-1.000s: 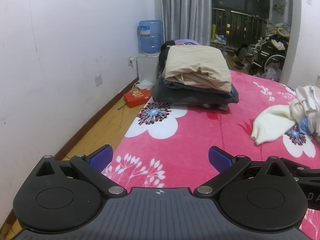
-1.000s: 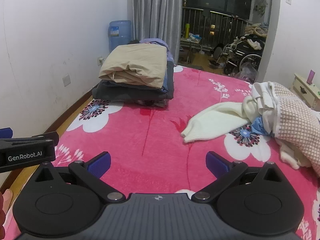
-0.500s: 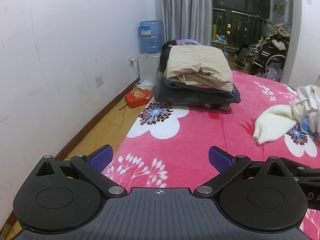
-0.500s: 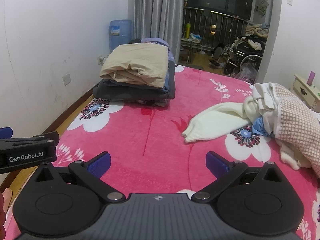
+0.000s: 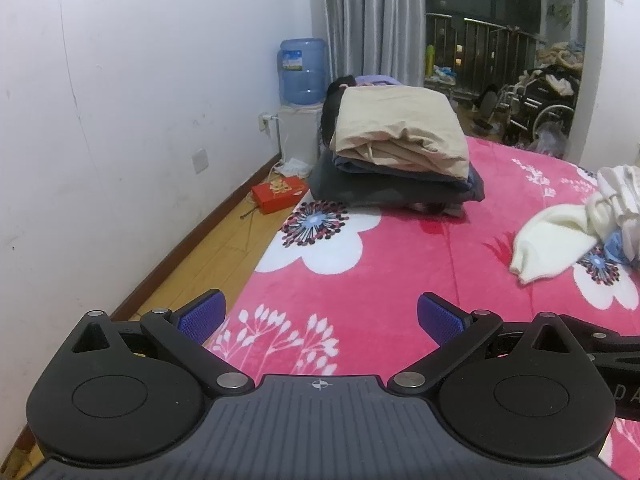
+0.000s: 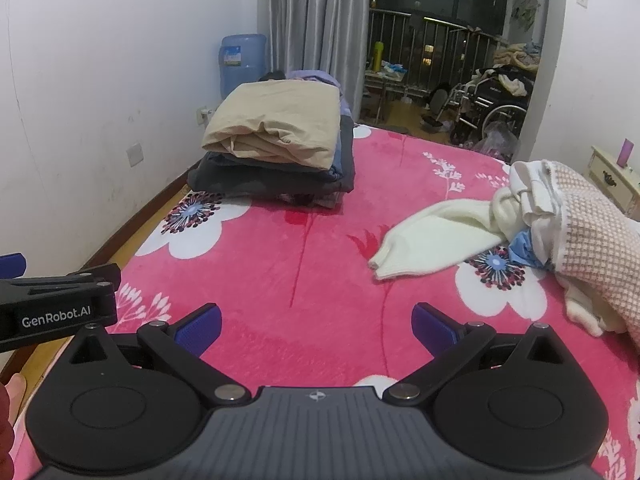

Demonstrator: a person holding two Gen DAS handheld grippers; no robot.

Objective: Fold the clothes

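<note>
Pink fleece blanket [image 6: 320, 264] with white flowers lies under both of your grippers. Your left gripper [image 5: 318, 318] and your right gripper [image 6: 316, 326] are each spread wide, blue pads [image 6: 200, 326] well apart, holding nothing. Far ahead of your right fingers and a little to their left sits the folded stack [image 6: 276, 148]: a beige garment [image 5: 400, 136] on top of dark grey and blue layers. Ahead and to the right of those fingers lies the unfolded heap [image 6: 560, 224]; a cream sleeve [image 6: 432, 240] reaches from it toward the blanket's middle, with a blue scrap and a pink-and-white waffle knit beside it. The only container in sight is the blue water jug [image 5: 303, 70], standing on a white dispenser beyond the stack; how full it is cannot be told. Your left view alone shows the red box [image 5: 278, 194] on the wooden floor, ahead and left of the left fingers, and only the edge of the heap. Your right view alone shows the whole heap, a cream nightstand [image 6: 614, 178] at far right, and your left gripper's side at the left edge.
</note>
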